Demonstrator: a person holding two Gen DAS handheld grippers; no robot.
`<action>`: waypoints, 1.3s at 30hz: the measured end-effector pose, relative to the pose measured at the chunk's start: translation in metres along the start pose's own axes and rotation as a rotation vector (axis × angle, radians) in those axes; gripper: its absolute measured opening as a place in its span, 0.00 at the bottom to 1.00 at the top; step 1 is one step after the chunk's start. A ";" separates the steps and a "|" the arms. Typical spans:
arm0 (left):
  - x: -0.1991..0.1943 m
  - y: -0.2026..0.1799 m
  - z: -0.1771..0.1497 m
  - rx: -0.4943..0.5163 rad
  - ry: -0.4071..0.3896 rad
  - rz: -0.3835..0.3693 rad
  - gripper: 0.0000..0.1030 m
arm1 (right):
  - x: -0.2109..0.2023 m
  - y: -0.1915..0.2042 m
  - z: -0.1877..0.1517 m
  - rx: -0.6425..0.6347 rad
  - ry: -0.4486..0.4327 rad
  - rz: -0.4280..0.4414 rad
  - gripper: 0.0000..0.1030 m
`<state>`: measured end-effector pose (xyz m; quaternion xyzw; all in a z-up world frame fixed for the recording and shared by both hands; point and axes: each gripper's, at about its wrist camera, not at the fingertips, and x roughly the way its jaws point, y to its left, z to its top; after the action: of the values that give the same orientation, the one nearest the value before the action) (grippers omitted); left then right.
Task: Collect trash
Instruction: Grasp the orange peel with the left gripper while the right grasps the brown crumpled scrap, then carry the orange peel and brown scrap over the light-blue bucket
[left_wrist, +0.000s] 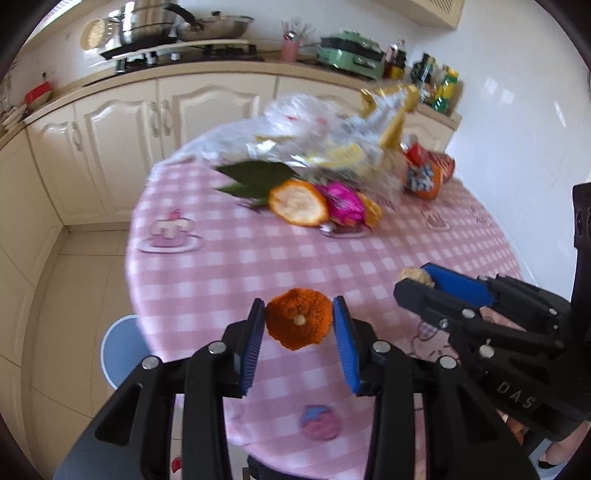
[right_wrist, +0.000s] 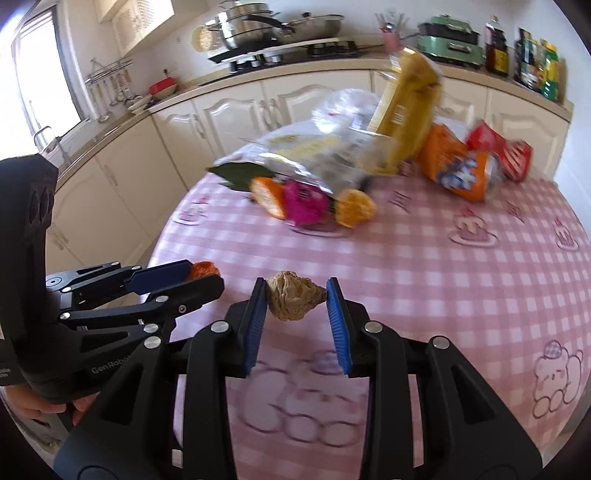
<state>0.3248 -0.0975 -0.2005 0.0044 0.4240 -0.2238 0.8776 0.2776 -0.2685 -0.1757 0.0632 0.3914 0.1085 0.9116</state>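
My left gripper (left_wrist: 299, 314) is shut on a piece of orange peel (left_wrist: 298, 322) and holds it above the near edge of the round table with a pink checked cloth (left_wrist: 229, 273). My right gripper (right_wrist: 296, 297) is shut on a crumpled beige paper ball (right_wrist: 293, 300), also above the table. The right gripper shows in the left wrist view (left_wrist: 417, 280) at the right, the left gripper in the right wrist view (right_wrist: 192, 275) at the left. A trash pile lies at the table's far side: orange peel halves (left_wrist: 297, 203), pink dragon-fruit peel (left_wrist: 345, 205), green leaves (left_wrist: 255, 177), plastic bags (left_wrist: 317, 129), snack wrappers (right_wrist: 461, 166).
A blue stool (left_wrist: 122, 350) stands by the table's left side. Cream kitchen cabinets (left_wrist: 125, 147) and a counter with a stove, pots (left_wrist: 155, 26) and a green appliance (left_wrist: 351, 51) run behind the table. A tiled floor lies to the left.
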 end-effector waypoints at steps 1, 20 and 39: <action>-0.005 0.008 0.000 -0.008 -0.009 0.008 0.35 | 0.002 0.008 0.002 -0.011 -0.002 0.012 0.31; -0.045 0.260 -0.070 -0.420 0.035 0.266 0.35 | 0.148 0.223 0.013 -0.242 0.147 0.324 0.31; 0.051 0.342 -0.052 -0.523 0.147 0.264 0.52 | 0.257 0.232 0.016 -0.202 0.230 0.252 0.31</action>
<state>0.4494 0.2004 -0.3344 -0.1503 0.5255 0.0099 0.8374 0.4265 0.0194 -0.2979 0.0071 0.4692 0.2671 0.8417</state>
